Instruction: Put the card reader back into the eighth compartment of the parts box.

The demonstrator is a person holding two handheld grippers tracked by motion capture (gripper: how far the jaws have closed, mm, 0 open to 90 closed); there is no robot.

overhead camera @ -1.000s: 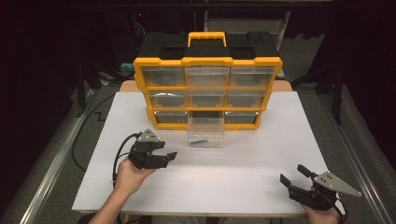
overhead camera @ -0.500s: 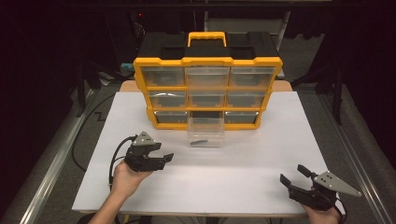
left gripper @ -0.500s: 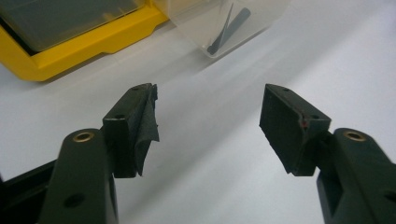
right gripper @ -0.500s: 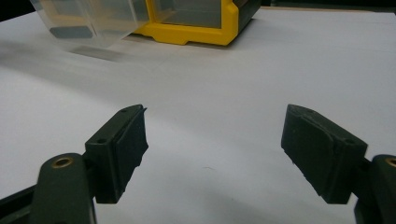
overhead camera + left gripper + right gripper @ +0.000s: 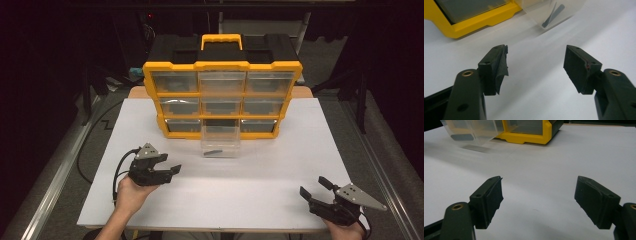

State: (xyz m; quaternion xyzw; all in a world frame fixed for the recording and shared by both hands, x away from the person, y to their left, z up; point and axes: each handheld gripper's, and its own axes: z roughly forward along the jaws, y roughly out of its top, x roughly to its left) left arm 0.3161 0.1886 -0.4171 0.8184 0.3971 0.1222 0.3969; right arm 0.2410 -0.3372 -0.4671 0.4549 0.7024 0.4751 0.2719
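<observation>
The left gripper [image 5: 169, 171] has slid back toward the person since a second ago, pulling away from the drawer [image 5: 220, 141] and sitting lower on the white table [image 5: 260, 180] now. The right gripper [image 5: 314, 190] hasn't budged, parked at the near right corner. The drawer stays where it was, pulled out from the bottom middle slot of the yellow organizer [image 5: 222, 90], its front end out over the table, with a small dark part [image 5: 215, 151] lying inside. Left gripper: jaws spread wide, nothing between them, hovering over bare table well short of the drawer. Right gripper: jaws wide apart too, holding nothing, the drawer well off in its own view [image 5: 471, 130].
</observation>
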